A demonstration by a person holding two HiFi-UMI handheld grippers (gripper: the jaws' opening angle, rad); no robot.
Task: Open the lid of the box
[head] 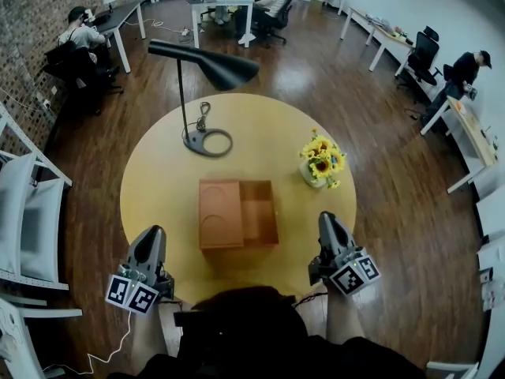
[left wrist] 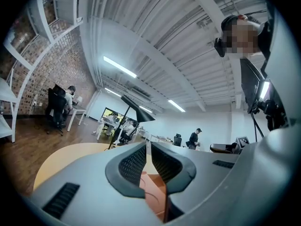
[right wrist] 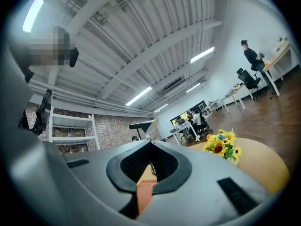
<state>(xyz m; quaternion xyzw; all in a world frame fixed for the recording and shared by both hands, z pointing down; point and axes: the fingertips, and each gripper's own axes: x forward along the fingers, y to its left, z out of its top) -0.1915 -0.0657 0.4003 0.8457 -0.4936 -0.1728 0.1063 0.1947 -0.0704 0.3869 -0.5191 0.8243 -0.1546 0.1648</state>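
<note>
Finding: my left gripper (head: 150, 234) and right gripper (head: 327, 219) are both fully closed and hold nothing. Both hover at the near edge of the round table (head: 158, 172). The orange-brown box (head: 237, 214) sits mid-table, ahead and between them, touching neither. Neither gripper is clearly nearer. Its right half looks recessed.

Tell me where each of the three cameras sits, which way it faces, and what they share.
Head view: on the person's head, steeply down at the round yellow table; left gripper and right gripper show, shut.
Left gripper view: on that gripper, along its fingers toward the black desk lamp.
Right gripper view: likewise, toward the yellow sunflowers.
Shared: the orange wooden box.
</note>
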